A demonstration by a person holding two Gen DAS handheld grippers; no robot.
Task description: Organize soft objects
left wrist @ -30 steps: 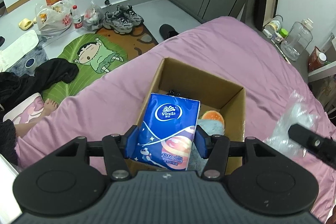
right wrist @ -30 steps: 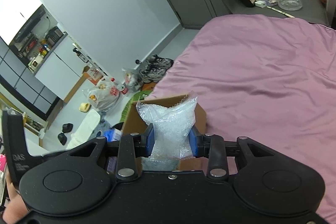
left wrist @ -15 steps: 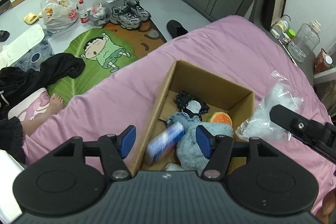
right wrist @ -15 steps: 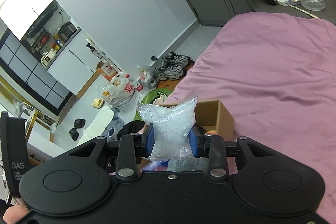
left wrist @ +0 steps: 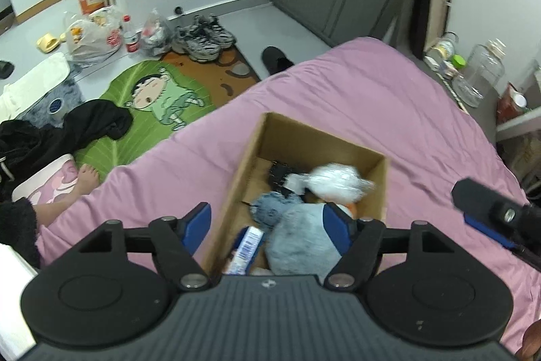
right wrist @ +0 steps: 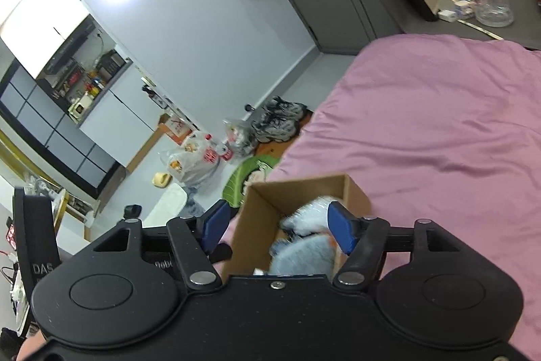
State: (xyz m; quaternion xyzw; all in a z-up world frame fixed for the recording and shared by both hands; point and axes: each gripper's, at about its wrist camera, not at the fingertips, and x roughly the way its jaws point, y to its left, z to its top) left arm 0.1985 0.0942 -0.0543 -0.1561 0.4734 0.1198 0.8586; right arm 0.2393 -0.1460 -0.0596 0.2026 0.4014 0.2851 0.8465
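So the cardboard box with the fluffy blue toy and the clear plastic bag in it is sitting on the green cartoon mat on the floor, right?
Not quite. The cardboard box sits on the pink bed cover, not the green cartoon mat, as the left wrist view shows. The fluffy blue toy and clear plastic bag are indeed inside it.

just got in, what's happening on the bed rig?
A person with a claw in each hand is filling a cardboard box on the pink bed. Both claws are opening with nothing between the jaws: the left claw hangs over the box's near end, the right claw over its side. A clear plastic bag is blurred inside the box, apparently just dropped. A blue tissue pack and grey plush lie in there too.
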